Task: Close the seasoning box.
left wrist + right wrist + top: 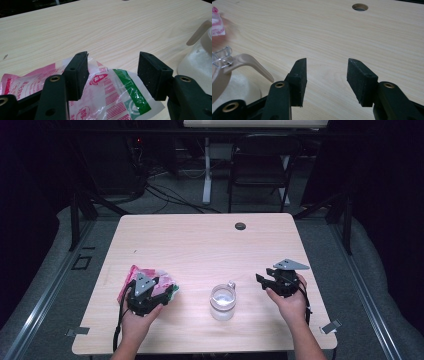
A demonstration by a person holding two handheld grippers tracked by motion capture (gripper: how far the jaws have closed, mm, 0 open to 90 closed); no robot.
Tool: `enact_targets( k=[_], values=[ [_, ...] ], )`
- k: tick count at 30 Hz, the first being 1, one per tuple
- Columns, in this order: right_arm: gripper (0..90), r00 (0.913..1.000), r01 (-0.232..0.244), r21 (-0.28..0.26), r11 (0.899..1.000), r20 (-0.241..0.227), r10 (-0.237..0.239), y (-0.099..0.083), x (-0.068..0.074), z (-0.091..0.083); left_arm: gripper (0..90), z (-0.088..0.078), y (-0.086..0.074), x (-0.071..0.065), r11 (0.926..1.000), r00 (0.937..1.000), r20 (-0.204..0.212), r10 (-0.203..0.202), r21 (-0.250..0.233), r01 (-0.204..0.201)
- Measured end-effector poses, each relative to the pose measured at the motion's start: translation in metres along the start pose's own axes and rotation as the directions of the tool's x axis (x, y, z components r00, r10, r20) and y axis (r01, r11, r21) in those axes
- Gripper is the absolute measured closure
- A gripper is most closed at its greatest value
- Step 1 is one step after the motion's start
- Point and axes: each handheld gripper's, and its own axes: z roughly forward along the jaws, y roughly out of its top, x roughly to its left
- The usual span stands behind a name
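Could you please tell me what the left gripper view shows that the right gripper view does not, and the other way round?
Left gripper view alone: the left gripper, jaws apart over the plastic packet, whose green band and red stripes are plain; nothing is pinched. Right gripper view alone: the right gripper, jaws apart over bare wood, the round hole in the tabletop, and the jar's clear clasp. Both share the pale wooden table and the lidded jar, at the frame's edge in each; a pink corner of the packet also shows at the right view's left edge.

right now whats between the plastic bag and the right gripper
The clear jar stands between the plastic bag and the right gripper, seen in the high view.
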Motion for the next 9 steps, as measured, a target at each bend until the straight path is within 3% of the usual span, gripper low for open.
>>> enact_targets(
  k=[9],
  values=[
    [49.1,0.9999,0.006,0.035,0.999,0.009,-0.006,-0.0046,0.0005,0.0073,41.4,-0.0010,-0.0002,0.0026,0.9999,0.9999,-0.002,-0.011,-0.004,0.011]
  ],
)
